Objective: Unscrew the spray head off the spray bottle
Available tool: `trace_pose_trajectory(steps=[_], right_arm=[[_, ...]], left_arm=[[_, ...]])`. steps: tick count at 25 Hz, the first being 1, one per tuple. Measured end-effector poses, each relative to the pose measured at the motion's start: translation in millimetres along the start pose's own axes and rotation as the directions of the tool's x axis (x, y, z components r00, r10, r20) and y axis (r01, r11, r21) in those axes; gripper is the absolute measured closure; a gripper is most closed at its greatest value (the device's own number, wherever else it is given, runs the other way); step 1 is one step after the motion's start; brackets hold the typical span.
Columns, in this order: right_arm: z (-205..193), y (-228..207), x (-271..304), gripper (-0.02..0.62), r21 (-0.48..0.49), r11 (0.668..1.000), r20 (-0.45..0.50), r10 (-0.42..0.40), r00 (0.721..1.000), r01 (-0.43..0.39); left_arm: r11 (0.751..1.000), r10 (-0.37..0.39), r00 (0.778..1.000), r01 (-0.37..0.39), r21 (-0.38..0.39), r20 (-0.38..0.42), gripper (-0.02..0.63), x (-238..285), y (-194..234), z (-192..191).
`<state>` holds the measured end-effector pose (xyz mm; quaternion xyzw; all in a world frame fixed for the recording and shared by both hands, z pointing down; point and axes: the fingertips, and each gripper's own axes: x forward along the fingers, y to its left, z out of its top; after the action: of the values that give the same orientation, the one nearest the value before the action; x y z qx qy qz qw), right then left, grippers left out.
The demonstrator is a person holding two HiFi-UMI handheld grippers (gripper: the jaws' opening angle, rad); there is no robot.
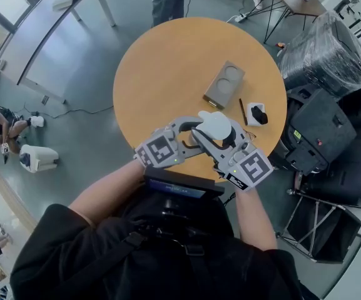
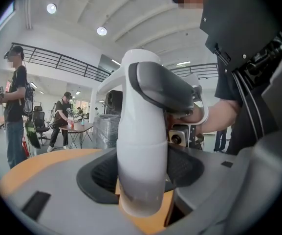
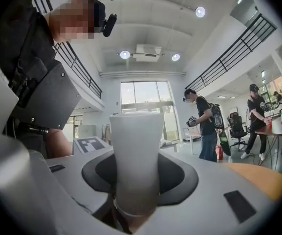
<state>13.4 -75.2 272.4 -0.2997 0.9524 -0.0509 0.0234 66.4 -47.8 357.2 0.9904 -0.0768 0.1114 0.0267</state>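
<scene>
The left tool and right tool both clamp the white plastic spray bottle, likely light and slick, so grip body and collar firmly.

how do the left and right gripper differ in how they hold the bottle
The left gripper reaches the bottle from the left in the head view; the right gripper reaches it from the lower right. The left gripper view shows the grey spray head above its jaws; the right gripper view shows only plain white bottle wall. Both are shut on the bottle, holding it above the table.
</scene>
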Motion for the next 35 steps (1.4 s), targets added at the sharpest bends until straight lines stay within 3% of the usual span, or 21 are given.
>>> trace_pose_trajectory(steps=[7,11,15,17,20,21,22,25,30,33,35], right_arm=[[7.5,11.7,-6.5,0.38,-0.024,0.99,0.0,0.137,0.991,-0.137],[6.9,32.6,-13.7,0.385,-0.004,0.96,-0.016,0.278,0.96,-0.278],[7.4,52.3,-20.5,0.388,0.016,0.914,-0.019,0.406,0.914,-0.406],[7.9,53.9,-22.2,0.39,0.023,0.906,-0.027,0.423,0.906,-0.422],[5.2,33.1,-15.2,0.378,-0.023,0.953,-0.041,0.301,0.953,-0.302],[1.9,23.2,-13.0,0.327,-0.036,0.97,-0.061,0.239,0.969,-0.241],[-1.2,13.5,-11.7,0.29,-0.045,0.982,-0.08,0.181,0.98,-0.185],[-3.3,-10.3,-11.6,0.278,-0.029,0.999,-0.092,0.031,0.995,-0.034],[-3.1,-23.8,-8.3,0.278,0.016,0.987,-0.049,-0.158,0.986,0.159],[-6.6,-29.7,-3.4,0.281,0.005,0.964,-0.06,-0.267,0.962,0.268],[-8.1,-33.6,-3.7,0.331,-0.007,0.944,-0.065,-0.331,0.941,0.331]], left_arm=[[0.993,-0.116,0.993,0.116,0.018,0.012,0.304,2.0,-10.8,5.8],[0.957,-0.29,0.957,0.29,0.007,0.021,0.305,-4.3,-34.2,6.1],[0.917,-0.397,0.918,0.397,0.026,0.007,0.304,-10.5,-50.6,5.2],[0.916,-0.401,0.916,0.401,0.032,0.005,0.304,-10.0,-51.7,6.6],[0.948,-0.316,0.949,0.316,0.023,-0.001,0.301,-5.7,-35.1,4.6],[0.962,-0.274,0.962,0.274,0.021,-0.007,0.301,-3.8,-27.5,3.3],[0.974,-0.227,0.974,0.227,0.024,-0.015,0.301,-1.8,-20.1,2.4],[0.997,-0.072,0.997,0.073,0.022,-0.017,0.299,2.8,1.5,3.1],[0.994,0.106,0.994,-0.106,-0.01,0.041,0.299,7.2,19.5,10.4],[0.983,0.185,0.981,-0.185,0.008,0.056,0.299,9.1,25.5,15.4],[0.975,0.223,0.973,-0.224,0.0,0.05,0.299,9.6,27.1,16.2]])
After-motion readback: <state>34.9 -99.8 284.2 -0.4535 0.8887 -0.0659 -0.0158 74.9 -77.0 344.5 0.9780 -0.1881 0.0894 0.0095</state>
